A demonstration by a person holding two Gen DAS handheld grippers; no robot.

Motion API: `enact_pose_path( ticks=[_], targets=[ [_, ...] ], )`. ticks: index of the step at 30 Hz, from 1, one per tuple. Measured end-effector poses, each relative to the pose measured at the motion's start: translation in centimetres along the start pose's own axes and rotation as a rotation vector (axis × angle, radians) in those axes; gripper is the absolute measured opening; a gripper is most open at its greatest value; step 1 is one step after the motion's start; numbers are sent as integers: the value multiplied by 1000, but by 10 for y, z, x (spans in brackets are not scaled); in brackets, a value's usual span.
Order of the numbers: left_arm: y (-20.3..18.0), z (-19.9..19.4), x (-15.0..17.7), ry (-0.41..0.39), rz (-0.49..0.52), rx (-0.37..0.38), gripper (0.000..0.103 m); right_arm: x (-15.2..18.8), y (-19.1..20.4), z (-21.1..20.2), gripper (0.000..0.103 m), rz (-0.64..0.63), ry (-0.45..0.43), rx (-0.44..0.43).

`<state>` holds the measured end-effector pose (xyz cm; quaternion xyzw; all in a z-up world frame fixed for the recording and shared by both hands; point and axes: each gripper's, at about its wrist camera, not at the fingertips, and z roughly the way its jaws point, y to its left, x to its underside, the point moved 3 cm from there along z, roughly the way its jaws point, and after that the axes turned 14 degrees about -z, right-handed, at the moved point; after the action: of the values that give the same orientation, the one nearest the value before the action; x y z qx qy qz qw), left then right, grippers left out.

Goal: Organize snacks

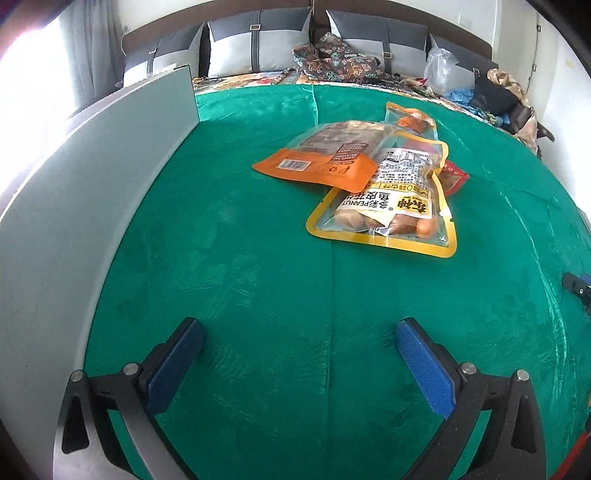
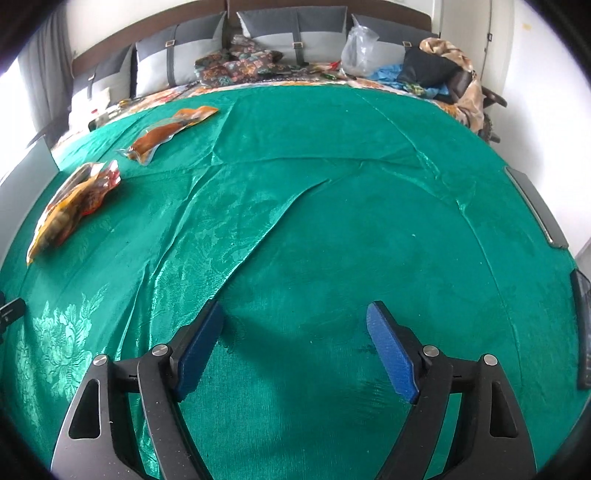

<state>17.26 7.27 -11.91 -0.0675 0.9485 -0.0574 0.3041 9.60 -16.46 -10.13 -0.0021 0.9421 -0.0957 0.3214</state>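
"PEANUT" reads clearly, upside down beside Chinese characters, on the yellow-edged peanut pouch [image 1: 391,206], lying mid-cloth. An orange snack bag [image 1: 325,158] with a barcode overlaps its far end, a red packet [image 1: 456,177] peeks out beside it. Left hand-held gripper [image 1: 299,369] hovers wide open, holding nothing, well short of the pile. Right hand-held gripper [image 2: 295,350] likewise spread and empty. A grey panel [image 1: 92,184] walls the left. Green cloth [image 2: 332,203], creased; a bed with grey cushions [image 2: 288,33] behind.

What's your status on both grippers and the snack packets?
Left gripper open, empty. Right gripper open, empty. Yellow-edged peanut pouch under orange foil packet, untouched on green cloth. Path clear; grey panel left.
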Motion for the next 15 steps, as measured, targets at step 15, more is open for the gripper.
enact_pose_path(
  ticks=[15],
  targets=[
    [-1, 0, 0, -1, 1, -1, 103, 1, 2, 2, 93, -12, 5, -25]
  ],
)
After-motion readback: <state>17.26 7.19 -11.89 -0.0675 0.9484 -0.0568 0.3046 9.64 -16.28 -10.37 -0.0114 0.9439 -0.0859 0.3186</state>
